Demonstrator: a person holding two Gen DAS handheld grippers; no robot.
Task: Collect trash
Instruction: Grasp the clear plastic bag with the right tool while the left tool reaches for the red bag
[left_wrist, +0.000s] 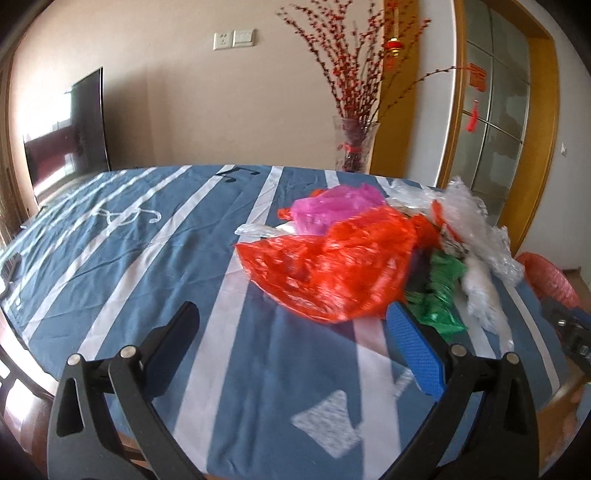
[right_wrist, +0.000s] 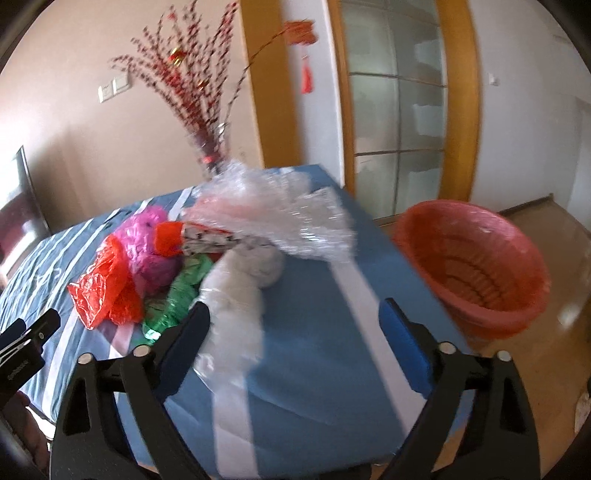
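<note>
Crumpled trash lies on a table with a blue striped cloth (left_wrist: 147, 240): a red plastic bag (left_wrist: 332, 266), a pink bag (left_wrist: 332, 206), a green bag (left_wrist: 439, 291), a white bag (left_wrist: 480, 295) and clear bubble wrap (left_wrist: 469, 221). My left gripper (left_wrist: 291, 325) is open just in front of the red bag, with nothing between its fingers. My right gripper (right_wrist: 295, 317) is open above the table's right part. The white bag (right_wrist: 236, 314) lies between its fingers, close to the left finger (right_wrist: 195, 325) and far from the right one. A red lined bin (right_wrist: 472, 266) stands on the floor to the right.
A glass vase of red branches (left_wrist: 354, 144) stands behind the table's far edge. A dark TV (left_wrist: 70, 133) is at the left wall and a wood-framed glass door (right_wrist: 395, 110) at the right. The cloth (right_wrist: 325, 350) left of the pile and near the front edge is bare.
</note>
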